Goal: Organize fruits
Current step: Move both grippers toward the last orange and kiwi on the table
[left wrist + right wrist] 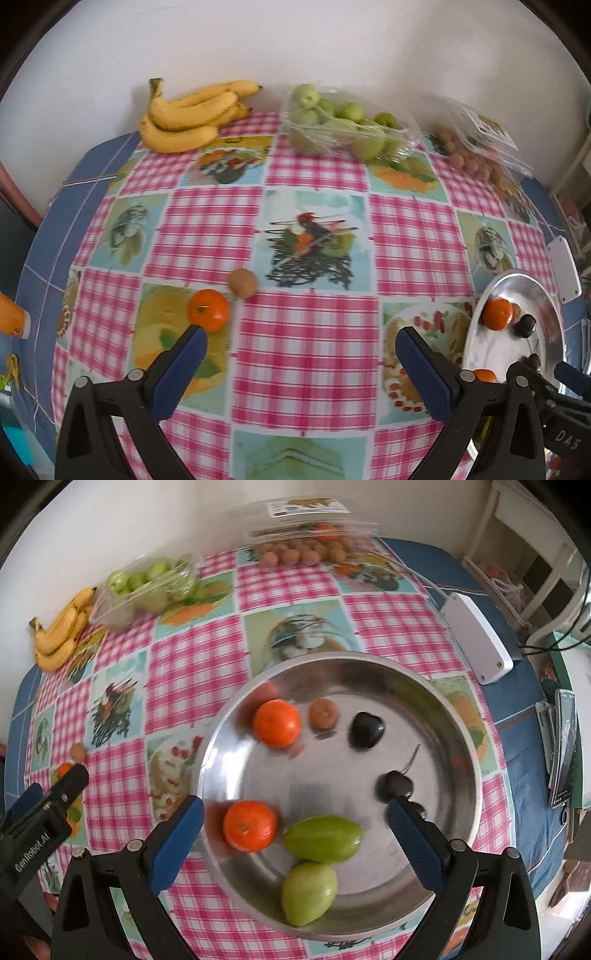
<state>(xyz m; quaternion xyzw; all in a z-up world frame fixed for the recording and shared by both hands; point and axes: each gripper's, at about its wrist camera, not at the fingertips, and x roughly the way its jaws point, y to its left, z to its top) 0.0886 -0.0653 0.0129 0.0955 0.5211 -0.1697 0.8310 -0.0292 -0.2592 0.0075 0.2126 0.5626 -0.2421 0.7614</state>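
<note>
Both claws wide open, fruit split between table and bowl

I see the steel bowl [461,716] holding two green fruits [322,839] and two tangerines [276,723]. My right gripper [295,808] gapes empty above it. My left gripper [301,341] hangs empty, one tangerine [208,309] and a kiwi [242,282] loose on the cloth

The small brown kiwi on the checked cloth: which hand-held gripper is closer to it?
Left. The left hand-held gripper is open just short of the small brown kiwi. The right hand-held gripper is open over the round steel bowl, well away from it.
</note>
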